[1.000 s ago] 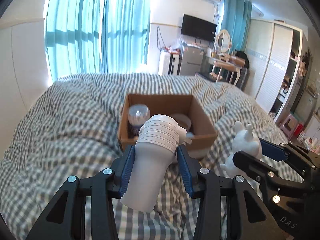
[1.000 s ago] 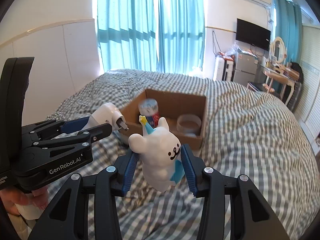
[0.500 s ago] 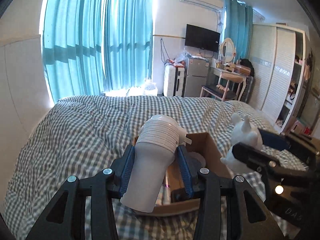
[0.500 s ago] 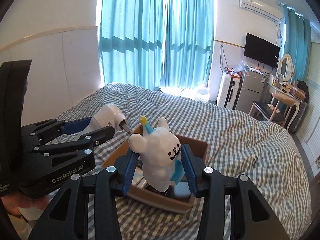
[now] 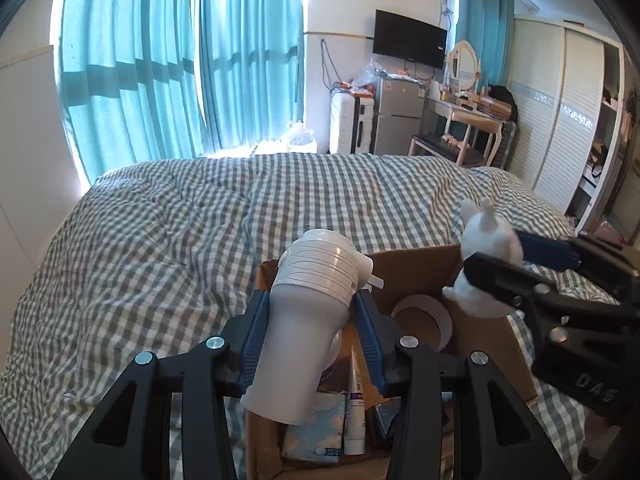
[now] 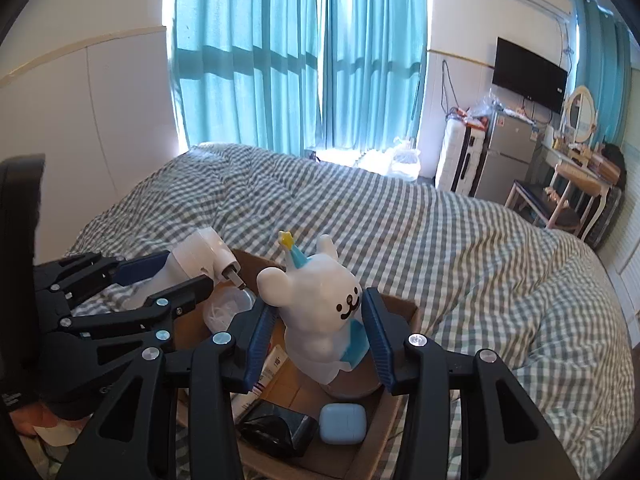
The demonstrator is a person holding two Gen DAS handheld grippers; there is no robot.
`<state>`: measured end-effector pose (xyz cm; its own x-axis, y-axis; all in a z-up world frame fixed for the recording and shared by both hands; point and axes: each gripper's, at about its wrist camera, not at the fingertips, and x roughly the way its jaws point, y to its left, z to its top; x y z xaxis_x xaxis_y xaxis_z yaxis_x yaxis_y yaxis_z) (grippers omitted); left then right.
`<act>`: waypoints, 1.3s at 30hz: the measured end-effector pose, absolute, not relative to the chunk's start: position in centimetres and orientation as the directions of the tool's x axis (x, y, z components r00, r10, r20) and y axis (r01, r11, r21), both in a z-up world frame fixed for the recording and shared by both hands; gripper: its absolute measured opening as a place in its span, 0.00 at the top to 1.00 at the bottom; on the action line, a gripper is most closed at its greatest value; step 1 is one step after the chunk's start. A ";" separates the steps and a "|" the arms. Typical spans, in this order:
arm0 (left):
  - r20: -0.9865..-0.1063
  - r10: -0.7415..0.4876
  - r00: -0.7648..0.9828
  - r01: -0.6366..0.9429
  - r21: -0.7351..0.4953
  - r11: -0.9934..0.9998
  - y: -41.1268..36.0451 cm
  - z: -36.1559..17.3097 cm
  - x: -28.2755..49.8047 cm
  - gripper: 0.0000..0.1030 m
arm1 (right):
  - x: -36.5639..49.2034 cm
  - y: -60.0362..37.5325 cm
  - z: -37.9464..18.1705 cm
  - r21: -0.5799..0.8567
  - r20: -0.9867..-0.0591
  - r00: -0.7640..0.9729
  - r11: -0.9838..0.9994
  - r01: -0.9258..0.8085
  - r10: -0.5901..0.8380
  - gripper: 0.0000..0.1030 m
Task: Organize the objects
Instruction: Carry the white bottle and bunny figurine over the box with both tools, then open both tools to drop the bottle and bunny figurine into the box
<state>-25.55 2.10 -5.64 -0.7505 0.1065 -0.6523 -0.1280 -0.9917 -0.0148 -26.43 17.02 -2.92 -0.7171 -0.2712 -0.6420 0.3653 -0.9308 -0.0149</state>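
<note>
cardboard box right under both claws, each one's got something clamped
left gripper squeezes a white spray bottle, right gripper pinches a white bear figure, both over the box.

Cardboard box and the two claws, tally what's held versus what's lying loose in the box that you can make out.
Held in claws: 2, white spray bottle, white bear figurine.
Loose in brown cardboard box: 3, pale blue earbud case, black pouch, white tube.
Total: 5.

I am seeing a smooth, matt white plastic bottle, a glossy white bear figurine, a brown cardboard box and soft checked cloth bedding.
</note>
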 end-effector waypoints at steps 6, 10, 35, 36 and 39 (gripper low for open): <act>-0.676 0.096 -0.730 -0.169 0.042 -0.985 4.0 -7.4 -26.4 0.57 | -27.3 18.3 -5.8 0.020 -0.687 -0.675 -0.935 0.355 -0.271 0.58; -0.700 0.085 -0.709 -0.176 0.059 -0.983 4.8 -8.9 -26.8 0.57 | -27.6 18.8 -6.5 0.053 -0.695 -0.659 -0.934 0.352 -0.288 0.58; -0.614 0.080 -0.785 -0.185 0.110 -0.977 5.3 -5.0 -22.9 0.14 | -24.2 21.1 -0.9 0.068 -0.613 -0.756 -0.969 0.237 -0.228 0.30; -0.605 0.077 -0.792 -0.179 0.110 -0.978 5.2 -4.4 -22.5 0.13 | -23.6 21.2 -0.3 0.064 -0.606 -0.764 -0.970 0.233 -0.223 0.29; -0.568 0.057 -0.821 -0.148 0.114 -0.982 4.8 -2.5 -21.1 0.07 | -21.6 21.7 1.5 0.053 -0.576 -0.791 -0.975 0.216 -0.206 0.23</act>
